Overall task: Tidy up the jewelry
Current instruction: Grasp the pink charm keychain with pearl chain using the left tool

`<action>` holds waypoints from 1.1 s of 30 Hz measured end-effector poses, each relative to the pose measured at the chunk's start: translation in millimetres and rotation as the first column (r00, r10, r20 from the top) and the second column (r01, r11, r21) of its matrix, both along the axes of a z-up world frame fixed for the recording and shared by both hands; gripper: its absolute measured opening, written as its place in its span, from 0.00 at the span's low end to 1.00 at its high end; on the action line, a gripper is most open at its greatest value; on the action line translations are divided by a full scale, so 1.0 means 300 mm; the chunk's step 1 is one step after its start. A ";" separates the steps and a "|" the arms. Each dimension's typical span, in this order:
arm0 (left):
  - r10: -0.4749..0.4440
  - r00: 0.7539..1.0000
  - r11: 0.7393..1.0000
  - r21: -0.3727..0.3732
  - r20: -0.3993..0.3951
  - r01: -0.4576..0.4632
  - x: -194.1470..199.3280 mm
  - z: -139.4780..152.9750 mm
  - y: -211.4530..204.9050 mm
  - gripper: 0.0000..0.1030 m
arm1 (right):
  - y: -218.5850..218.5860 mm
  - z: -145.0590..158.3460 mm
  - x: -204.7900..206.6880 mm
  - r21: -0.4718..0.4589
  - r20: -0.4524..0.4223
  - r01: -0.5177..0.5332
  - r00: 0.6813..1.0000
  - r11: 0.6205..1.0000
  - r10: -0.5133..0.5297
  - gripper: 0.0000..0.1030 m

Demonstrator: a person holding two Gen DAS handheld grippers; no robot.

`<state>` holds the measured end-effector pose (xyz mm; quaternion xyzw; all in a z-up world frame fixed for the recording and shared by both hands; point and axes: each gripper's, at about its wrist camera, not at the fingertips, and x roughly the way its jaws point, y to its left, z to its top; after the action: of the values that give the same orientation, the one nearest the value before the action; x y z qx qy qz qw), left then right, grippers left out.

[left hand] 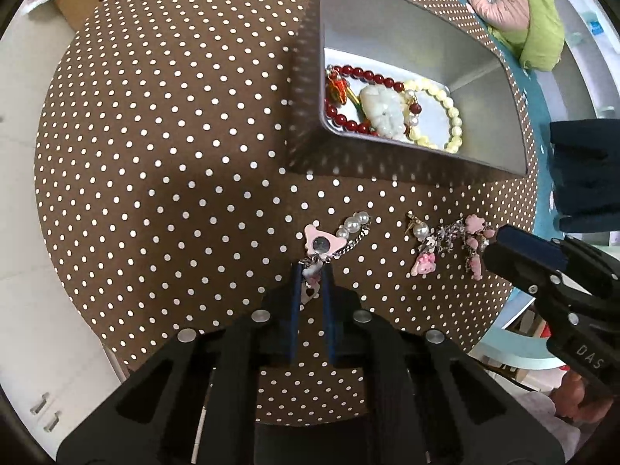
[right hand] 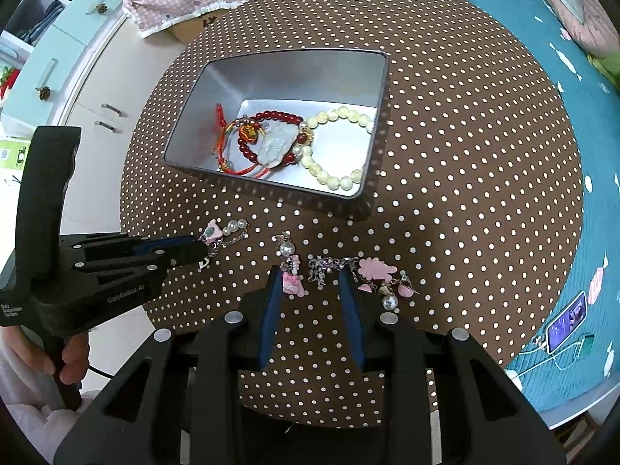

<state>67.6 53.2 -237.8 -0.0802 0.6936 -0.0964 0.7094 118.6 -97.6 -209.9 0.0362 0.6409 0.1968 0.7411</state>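
The left hand-held gripper (left hand: 311, 277) is clamped on the lower charms of a pink butterfly bracelet (left hand: 323, 243) lying on the dotted surface (left hand: 174, 155); the right hand-held gripper (right hand: 310, 285) stands apart over a pink charm bracelet (right hand: 329, 271), near the tin (right hand: 201, 89) of beads

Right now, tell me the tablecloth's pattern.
The tablecloth is brown with small white polka dots, clearest in the right wrist view.

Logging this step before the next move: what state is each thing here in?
Left tongs: shut on the pink bow charm's dangling end.
Pink bow charm: lying on the dotted cloth.
Right tongs: open, astride the pink earrings.
Metal tin: lidless, holding bracelets.
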 end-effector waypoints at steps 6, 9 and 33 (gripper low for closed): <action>0.022 0.999 1.000 -0.012 0.025 -0.022 -0.019 0.054 0.070 0.07 | 0.056 0.003 0.008 0.009 0.003 -0.038 0.999 0.999 0.038 0.28; 0.037 0.998 0.999 -0.024 0.042 -0.036 -0.033 0.094 0.110 0.07 | 0.092 0.004 0.008 0.021 0.007 -0.069 0.998 0.997 0.069 0.28; 0.010 1.000 1.000 -0.002 0.008 -0.010 0.007 0.120 0.214 0.29 | 0.260 -0.065 -0.021 0.008 -0.021 -0.191 0.981 0.982 0.191 0.28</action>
<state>69.8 117.5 -201.6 -0.0837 0.6904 -0.0939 0.7124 112.3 -19.7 -229.3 -0.0210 0.6489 0.2685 0.7117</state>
